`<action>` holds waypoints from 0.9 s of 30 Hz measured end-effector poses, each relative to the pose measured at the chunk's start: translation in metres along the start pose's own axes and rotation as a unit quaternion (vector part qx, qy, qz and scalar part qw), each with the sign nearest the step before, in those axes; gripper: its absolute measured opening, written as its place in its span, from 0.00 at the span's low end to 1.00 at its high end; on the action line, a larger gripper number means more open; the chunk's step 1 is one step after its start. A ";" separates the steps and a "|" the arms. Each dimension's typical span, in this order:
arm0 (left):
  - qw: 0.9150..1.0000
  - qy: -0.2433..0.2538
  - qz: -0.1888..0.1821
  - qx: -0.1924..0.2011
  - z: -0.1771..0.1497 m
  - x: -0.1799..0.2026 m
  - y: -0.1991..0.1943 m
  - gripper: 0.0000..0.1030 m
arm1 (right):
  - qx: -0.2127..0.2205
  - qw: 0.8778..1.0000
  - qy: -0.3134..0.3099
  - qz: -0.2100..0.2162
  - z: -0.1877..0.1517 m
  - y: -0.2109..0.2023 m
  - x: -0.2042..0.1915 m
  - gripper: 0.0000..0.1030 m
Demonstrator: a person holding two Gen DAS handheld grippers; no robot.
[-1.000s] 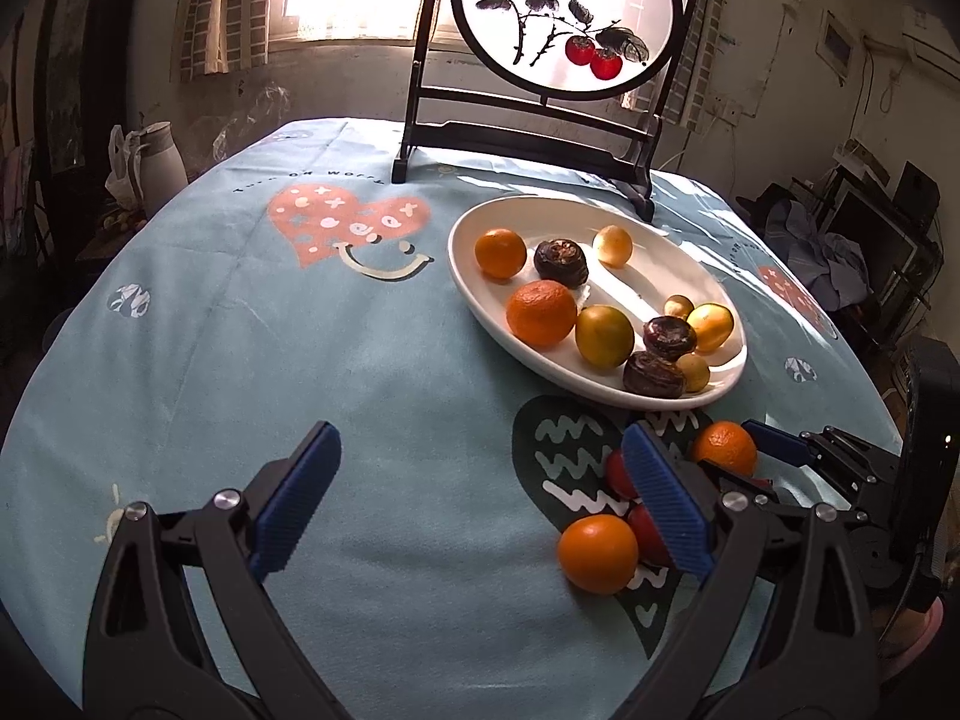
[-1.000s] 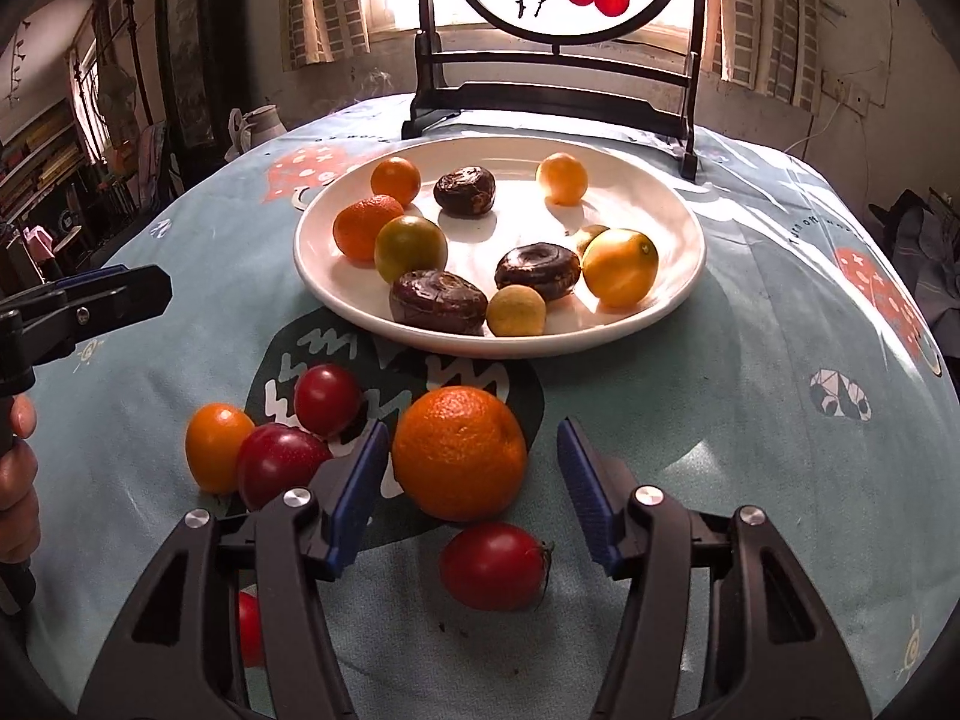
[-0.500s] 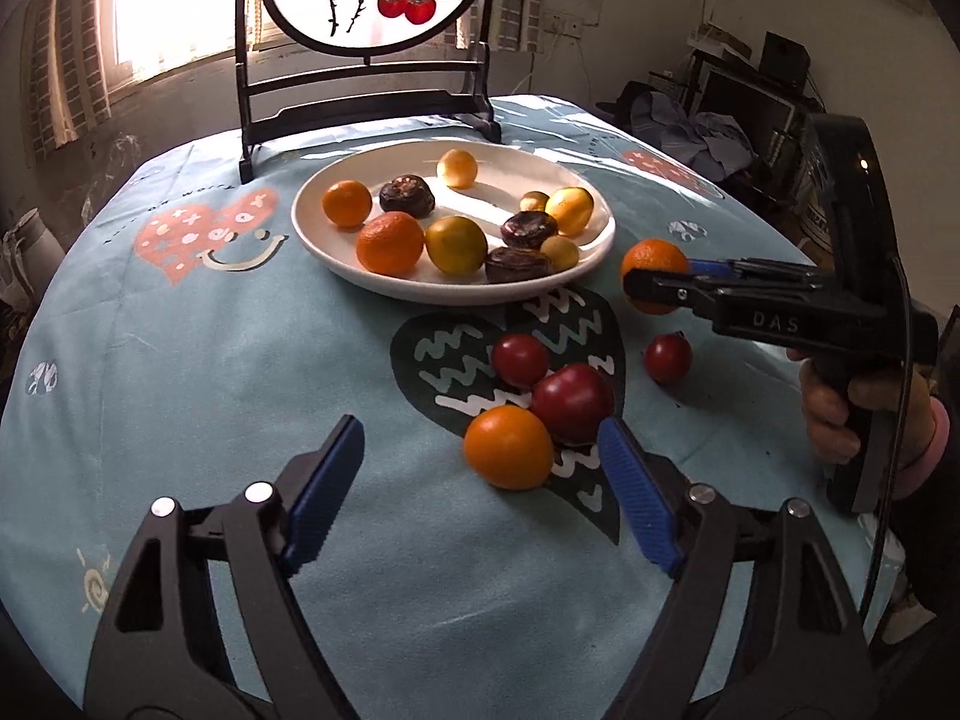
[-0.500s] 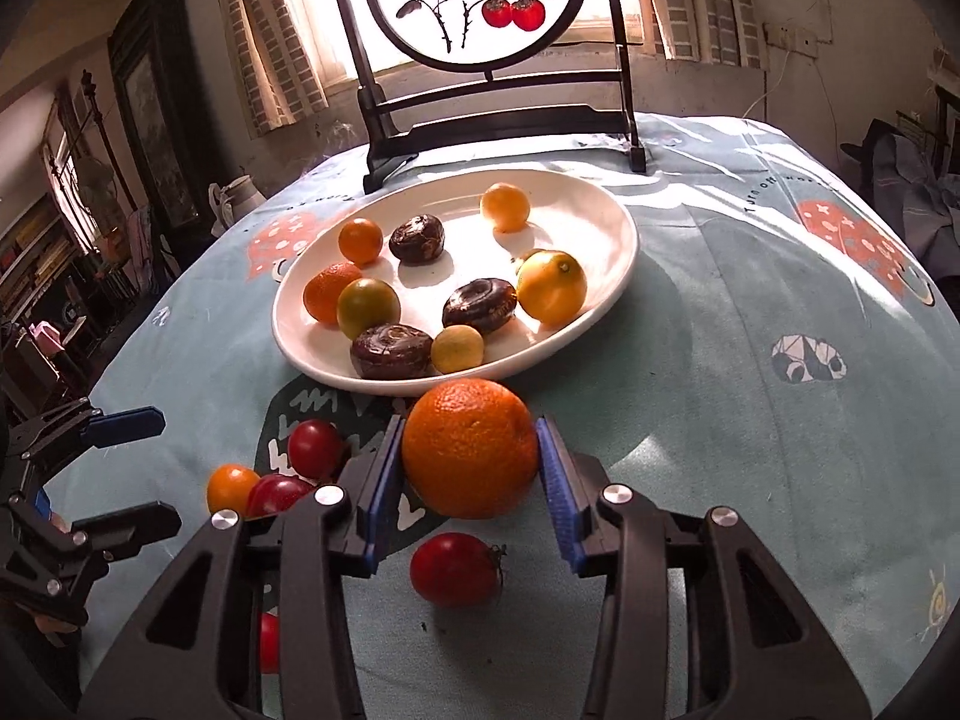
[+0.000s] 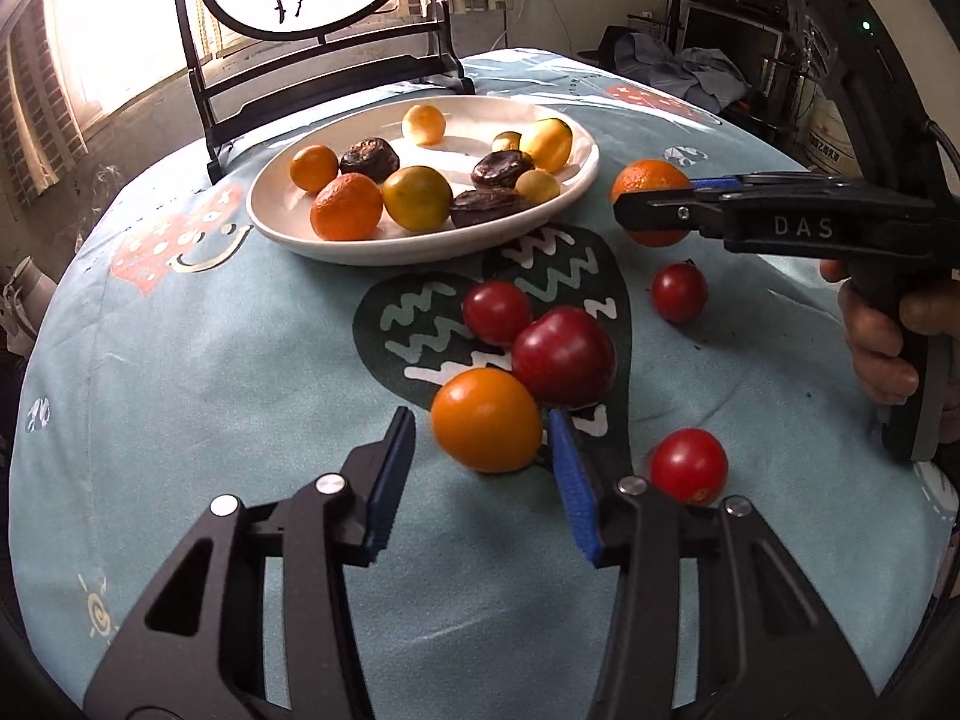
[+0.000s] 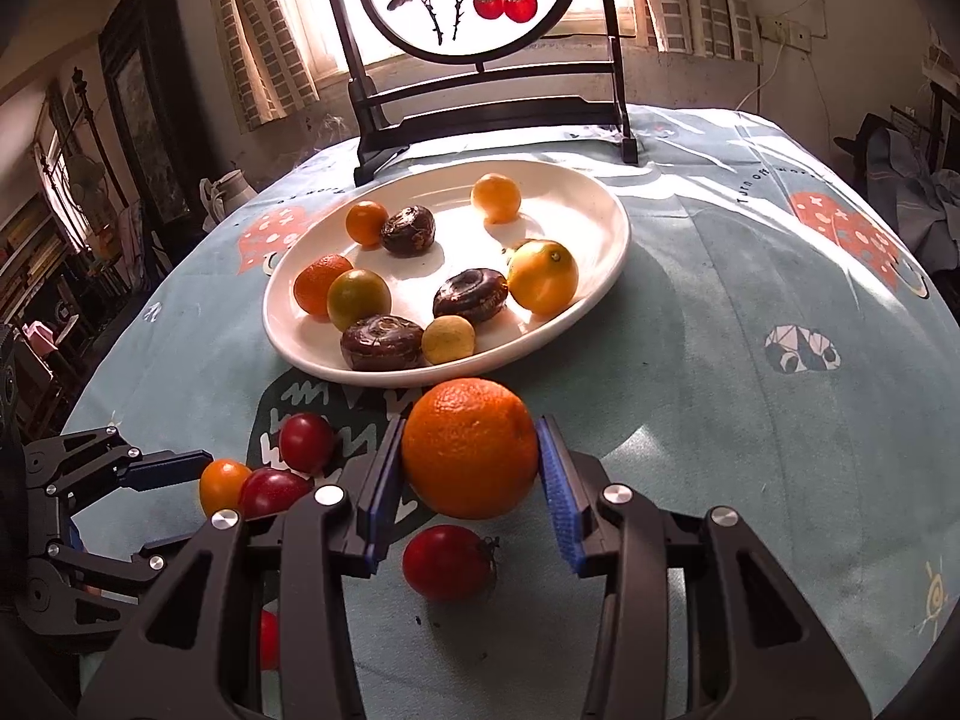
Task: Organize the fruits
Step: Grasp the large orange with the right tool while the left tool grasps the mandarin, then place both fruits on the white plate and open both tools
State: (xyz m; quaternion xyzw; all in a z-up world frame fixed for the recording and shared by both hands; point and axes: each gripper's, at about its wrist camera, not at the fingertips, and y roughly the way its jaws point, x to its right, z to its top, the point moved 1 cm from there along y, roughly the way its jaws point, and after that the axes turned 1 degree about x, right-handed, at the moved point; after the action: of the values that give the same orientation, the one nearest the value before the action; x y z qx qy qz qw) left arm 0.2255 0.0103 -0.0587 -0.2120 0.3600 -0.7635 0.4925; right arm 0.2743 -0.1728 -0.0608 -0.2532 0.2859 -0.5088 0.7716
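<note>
A white oval plate (image 5: 288,227) (image 6: 600,282) holds several oranges, yellow fruits and dark brown fruits. My right gripper (image 6: 471,468) is shut on a large orange (image 6: 470,447) (image 5: 651,180) and holds it above the cloth just in front of the plate. My left gripper (image 5: 483,468) is open around a small orange fruit (image 5: 486,420) (image 6: 222,483) lying on the cloth; its right pad (image 5: 573,489) is close to the fruit. A dark red plum (image 5: 564,357) touches that fruit. Red tomatoes (image 5: 497,312) (image 5: 679,292) (image 5: 689,465) (image 6: 447,561) lie around.
A black stand with a round painted screen (image 5: 312,60) (image 6: 474,18) stands behind the plate. The table is round with a light blue printed cloth (image 5: 180,360). A hand (image 5: 876,336) holds the right gripper at the right edge.
My left gripper has moved forward and narrowed around the small orange fruit. My right gripper has lifted the large orange slightly and holds it nearer the plate.
</note>
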 end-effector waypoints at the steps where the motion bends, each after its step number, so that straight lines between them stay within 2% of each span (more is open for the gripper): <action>1: 1.000 0.001 0.001 -0.002 0.000 0.000 0.001 0.43 | 0.000 1.000 0.000 0.001 0.000 0.000 0.000 0.42; 11: 1.000 0.011 0.001 -0.003 0.001 0.004 0.006 0.39 | 0.003 1.000 -0.003 0.004 0.000 -0.001 -0.001 0.42; 15: 1.000 -0.009 0.006 -0.002 0.003 -0.004 0.002 0.39 | 0.001 1.000 -0.003 0.005 -0.001 -0.001 -0.002 0.42; 18: 0.999 -0.050 -0.002 0.018 0.009 -0.018 -0.009 0.39 | 0.006 1.000 -0.004 0.021 -0.002 -0.006 -0.006 0.42; 20: 0.996 -0.085 -0.015 0.039 0.019 -0.027 -0.015 0.39 | 0.016 0.998 -0.001 0.055 0.002 -0.011 -0.011 0.42; 22: 0.993 -0.106 -0.017 0.056 0.034 -0.032 -0.018 0.39 | 0.032 0.997 0.002 0.071 0.009 -0.012 -0.016 0.42; 27: 0.988 -0.135 0.005 0.078 0.081 -0.045 -0.004 0.39 | 0.061 0.997 0.002 0.050 0.040 0.003 -0.017 0.42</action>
State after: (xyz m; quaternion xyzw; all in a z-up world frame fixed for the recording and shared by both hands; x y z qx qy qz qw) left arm 0.2969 0.0243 -0.0017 -0.2725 0.2306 -0.7508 0.5557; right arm 0.2984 -0.1518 -0.0314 -0.1896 0.2679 -0.4867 0.8096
